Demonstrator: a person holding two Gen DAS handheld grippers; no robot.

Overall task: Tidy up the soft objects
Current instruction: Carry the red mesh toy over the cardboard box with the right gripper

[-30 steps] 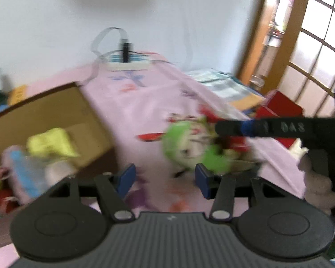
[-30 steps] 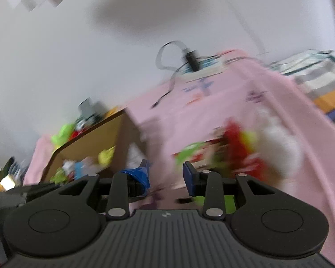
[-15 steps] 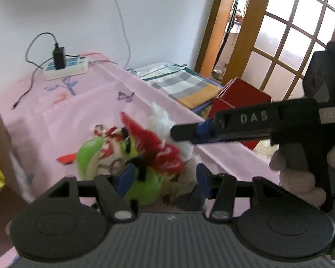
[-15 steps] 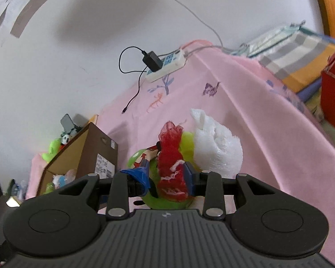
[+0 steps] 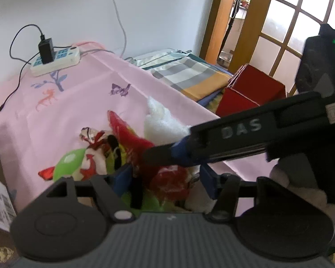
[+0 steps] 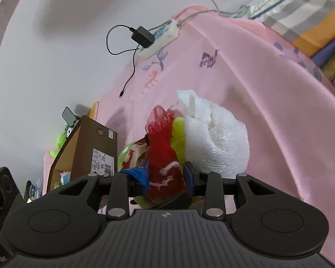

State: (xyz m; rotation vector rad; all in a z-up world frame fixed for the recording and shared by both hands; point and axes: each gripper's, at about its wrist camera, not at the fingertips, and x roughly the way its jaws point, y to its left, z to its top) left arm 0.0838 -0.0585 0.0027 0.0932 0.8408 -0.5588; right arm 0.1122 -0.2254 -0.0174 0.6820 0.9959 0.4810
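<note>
A pile of soft things lies on the pink tablecloth (image 5: 82, 102): a red mesh puff (image 5: 131, 134) (image 6: 160, 138), a white fluffy towel (image 5: 160, 122) (image 6: 216, 138), a green plush (image 5: 69, 163) and a patterned cloth (image 5: 93, 156). My left gripper (image 5: 165, 181) is low over the pile's near side, jaws opening, with red mesh and green plush between the pads but not squeezed. My right gripper (image 6: 166, 176) reaches in from the right (image 5: 154, 156). It straddles the red mesh, which fills the narrow gap between its blue pads, and I see no squeeze.
An open cardboard box (image 6: 87, 147) holding several soft toys stands left of the pile. A power strip (image 5: 55, 61) with a charger lies at the table's far edge by the wall. Folded cloths (image 5: 194, 78) and a red box (image 5: 252, 91) sit beyond the table's right edge.
Both grippers swung away from the box and came down onto the pile. The red mesh now sits between both pairs of pads. The left jaws stand a little wider.
</note>
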